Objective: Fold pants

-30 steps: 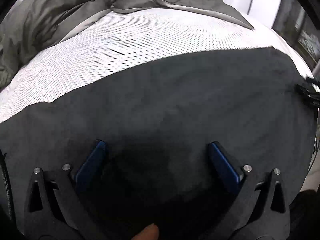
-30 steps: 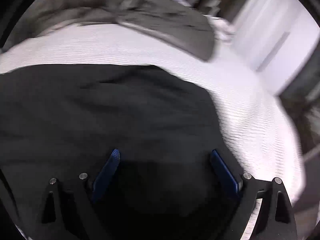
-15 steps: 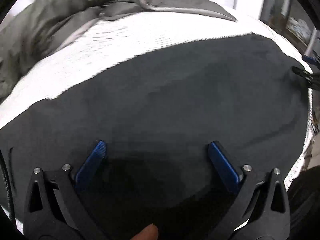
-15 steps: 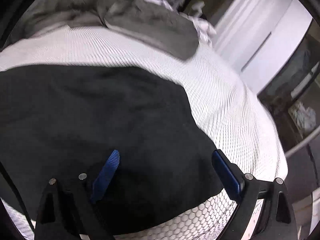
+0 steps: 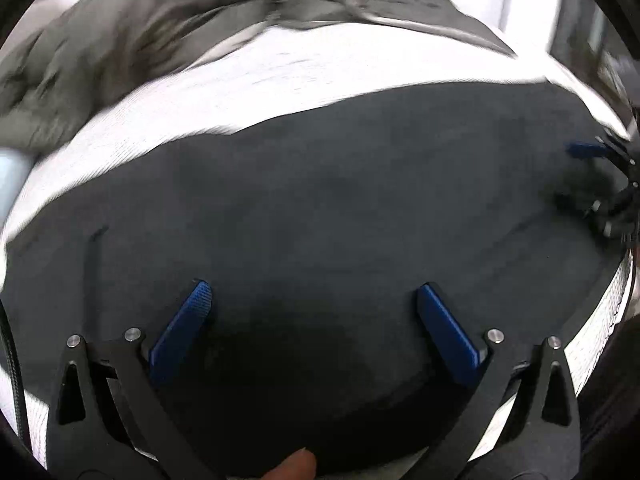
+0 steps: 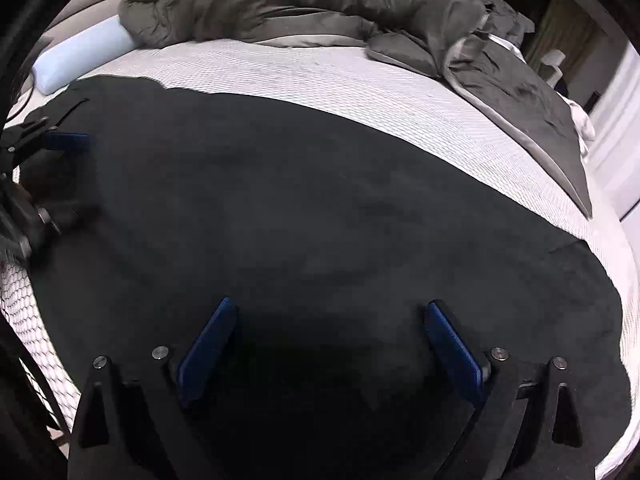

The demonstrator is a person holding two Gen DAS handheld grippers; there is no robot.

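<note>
Across the centre of both frames the black pants [image 6: 320, 208] lay spread flat on the white mattress [image 6: 360, 92]. The right gripper [image 6: 332, 320] and the left gripper [image 5: 312, 300] hovered above the fabric, fingers spread wide, pinching nothing. A grey duvet [image 6: 320, 4] lay bunched along the top, a pale blue pillow [image 6: 80, 60] at upper left.

Both wrist views look close down along their tongs onto the black pants [image 5: 340, 208] on the bed [image 6: 360, 92], sharing that cloth; each shows the other tongs at its edge.
</note>
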